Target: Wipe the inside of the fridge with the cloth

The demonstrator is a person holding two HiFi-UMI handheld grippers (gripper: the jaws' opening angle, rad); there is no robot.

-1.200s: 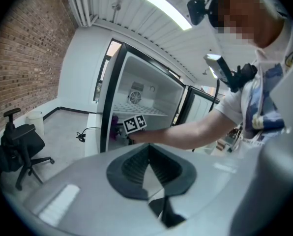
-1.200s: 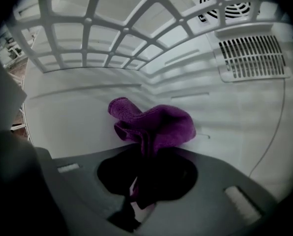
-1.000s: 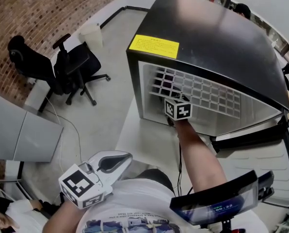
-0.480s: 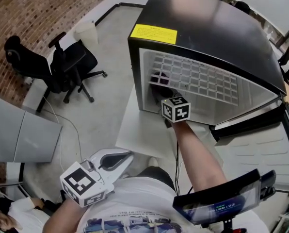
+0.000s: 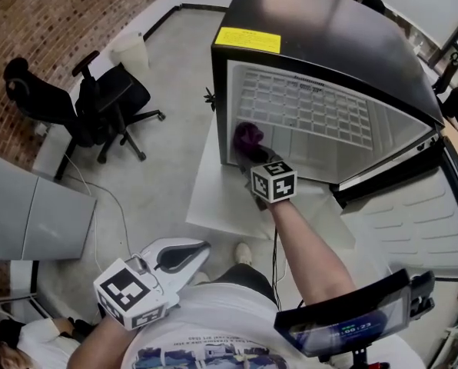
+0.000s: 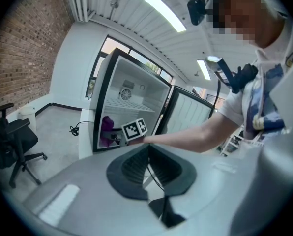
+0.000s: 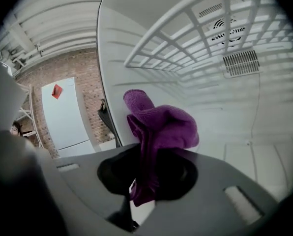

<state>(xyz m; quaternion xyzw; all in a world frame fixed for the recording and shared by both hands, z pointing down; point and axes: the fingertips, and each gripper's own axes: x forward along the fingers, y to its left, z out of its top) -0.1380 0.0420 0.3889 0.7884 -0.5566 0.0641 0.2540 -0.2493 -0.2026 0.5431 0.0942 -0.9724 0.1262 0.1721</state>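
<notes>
A small black fridge (image 5: 344,37) stands open with a white inside and a white wire shelf (image 5: 306,114). My right gripper (image 5: 253,154) reaches into its lower left corner, shut on a purple cloth (image 5: 248,135). In the right gripper view the purple cloth (image 7: 159,124) bunches out of the jaws close to the fridge's left inner wall (image 7: 112,63), under the wire shelf (image 7: 186,38). My left gripper (image 5: 184,254) hangs low by the person's body, jaws shut and empty. From the left gripper view the fridge (image 6: 129,107) and the cloth (image 6: 106,129) show far ahead.
The fridge door (image 5: 413,221) swings open to the right. The fridge stands on a white platform (image 5: 221,198). A black office chair (image 5: 91,106) and a white bin (image 5: 129,48) stand on the grey floor at left. A brick wall (image 5: 52,14) runs behind.
My right gripper has drawn back and down from under the shelf toward the fridge's front left corner; the purple cloth now shows beside it. The left gripper has stayed put.
</notes>
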